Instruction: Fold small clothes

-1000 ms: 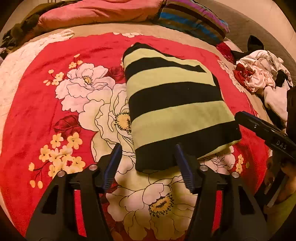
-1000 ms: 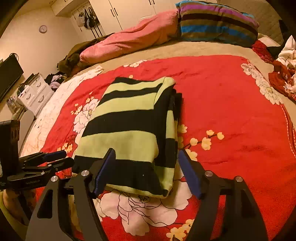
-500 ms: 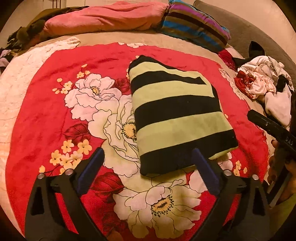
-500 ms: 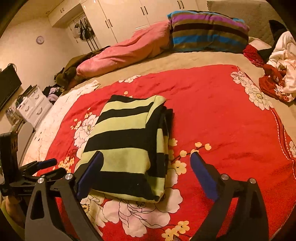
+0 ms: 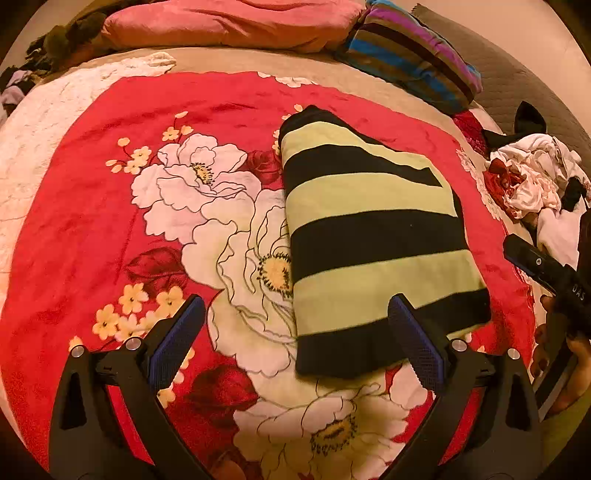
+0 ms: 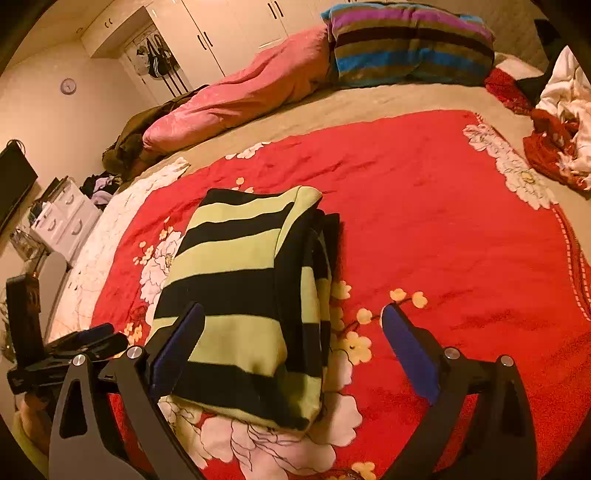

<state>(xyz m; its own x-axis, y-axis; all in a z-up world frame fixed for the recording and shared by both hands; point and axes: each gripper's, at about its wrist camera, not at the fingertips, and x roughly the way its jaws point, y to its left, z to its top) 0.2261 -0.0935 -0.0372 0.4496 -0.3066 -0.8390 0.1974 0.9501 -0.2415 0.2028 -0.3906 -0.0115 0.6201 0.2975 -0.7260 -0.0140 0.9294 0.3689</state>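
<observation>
At the far left of the right wrist view, a white plastic drawer unit (image 6: 64, 218) stands on the floor beside the bed, under a wall with a small round clock (image 6: 68, 85). On the bed lies a red plush blanket printed with large white flowers (image 5: 74, 236), and at its head a rolled pink quilt (image 5: 229, 22) lies next to a cushion striped in blue, purple and brown (image 5: 410, 55).

The left tool (image 5: 295, 345) hangs over the near part of the blanket with its blue-padded fingers (image 5: 173, 343) spread wide; its jaws have just been opening and nothing is pressed between them. Its left pad is over the flower print, its right pad in front of the near corner of the garment, not gripping it.

The folded knit garment in pale green and black stripes (image 5: 369, 236) lies flat on the red blanket, about in the middle of the bed, a neat rectangular stack with its layered edges showing on the right side in the right wrist view.

The right tool (image 6: 291, 347) is likewise wide open, its jaws having just been opening; the near end of the garment shows between its fingers, but the pads are apart from it.

At the far right, a heap of white, red and black clothes (image 5: 535, 184) lies on the bed's edge, well apart from the folded garment.
</observation>
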